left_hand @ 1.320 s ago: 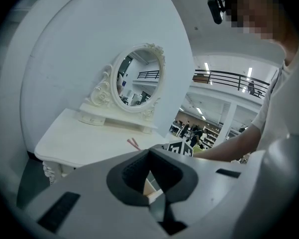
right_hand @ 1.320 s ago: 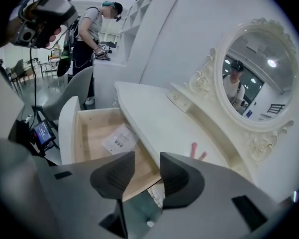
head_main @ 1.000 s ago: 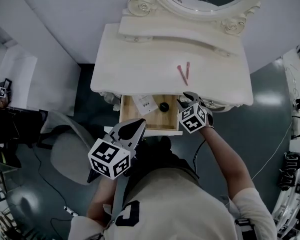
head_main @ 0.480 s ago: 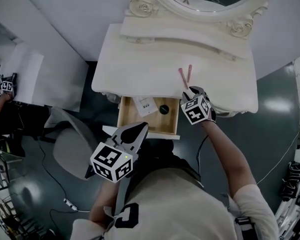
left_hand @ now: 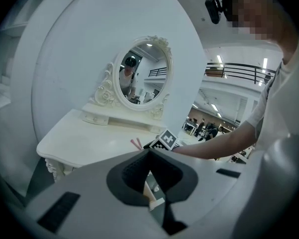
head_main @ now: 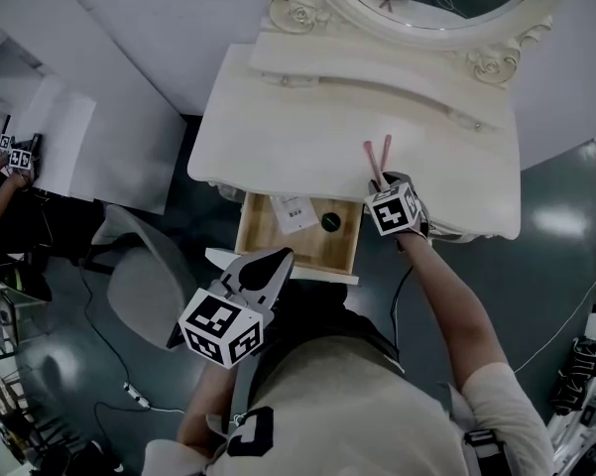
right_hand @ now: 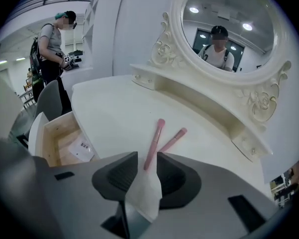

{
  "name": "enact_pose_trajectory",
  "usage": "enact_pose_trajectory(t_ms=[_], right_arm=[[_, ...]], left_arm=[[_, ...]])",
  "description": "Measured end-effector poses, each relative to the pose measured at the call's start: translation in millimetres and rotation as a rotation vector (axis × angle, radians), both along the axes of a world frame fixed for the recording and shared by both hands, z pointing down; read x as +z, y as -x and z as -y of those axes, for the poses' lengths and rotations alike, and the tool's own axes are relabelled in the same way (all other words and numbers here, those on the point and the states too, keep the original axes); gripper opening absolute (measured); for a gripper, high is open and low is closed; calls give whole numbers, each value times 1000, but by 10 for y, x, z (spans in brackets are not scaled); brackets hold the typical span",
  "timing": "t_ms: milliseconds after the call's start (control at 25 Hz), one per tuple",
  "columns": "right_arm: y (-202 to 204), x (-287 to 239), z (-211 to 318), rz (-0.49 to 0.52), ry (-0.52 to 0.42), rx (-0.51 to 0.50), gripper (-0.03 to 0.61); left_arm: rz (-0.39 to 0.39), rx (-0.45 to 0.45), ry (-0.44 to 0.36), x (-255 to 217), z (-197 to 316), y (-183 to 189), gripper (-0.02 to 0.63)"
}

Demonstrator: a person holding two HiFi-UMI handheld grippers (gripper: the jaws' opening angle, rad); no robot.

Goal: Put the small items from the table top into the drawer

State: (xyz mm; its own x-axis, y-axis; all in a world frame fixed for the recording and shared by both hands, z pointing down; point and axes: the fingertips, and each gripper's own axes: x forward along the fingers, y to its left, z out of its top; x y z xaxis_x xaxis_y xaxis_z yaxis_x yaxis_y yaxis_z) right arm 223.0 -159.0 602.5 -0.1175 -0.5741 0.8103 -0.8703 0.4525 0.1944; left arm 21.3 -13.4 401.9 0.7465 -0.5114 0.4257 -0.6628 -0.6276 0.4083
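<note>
Right gripper view: right gripper (right_hand: 147, 164) had jaws apart, just been closing, w/ the near end of one pink brush (right_hand: 154, 142) between them, pads not on it. It lay on the table (right_hand: 104, 108), long axis near-to-far. The second brush (right_hand: 173, 138) slanted far-right, so the near ends made a V. Head view added the open drawer (head_main: 278, 253): black round thing (head_main: 330, 222) right of a white packet (head_main: 296, 213), label print too small to read. Right gripper view caught only the packet. Left gripper (left_hand: 149, 156): jaws together, empty.

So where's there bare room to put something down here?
The tabletop is bare from its left edge to the pink brushes. Front right is crowded: the right gripper, jaws just closing, has one brush end between them. In the drawer, the front strip is free, nearer than the packet and cap.
</note>
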Motion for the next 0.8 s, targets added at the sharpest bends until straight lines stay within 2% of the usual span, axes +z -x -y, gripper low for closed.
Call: enact_pose_trajectory(t_ms=[320,600,800], right_arm=[[7,73,44,29,37,36,118],[-49,138,34,202,114,204,86],[-48,141,36,221,116,199,86]], left_arm=[[-1,-17,13,43,71,28,55],[-10,-19,14,42,89,49,55],[-13,-23,19,66,70,96,55]])
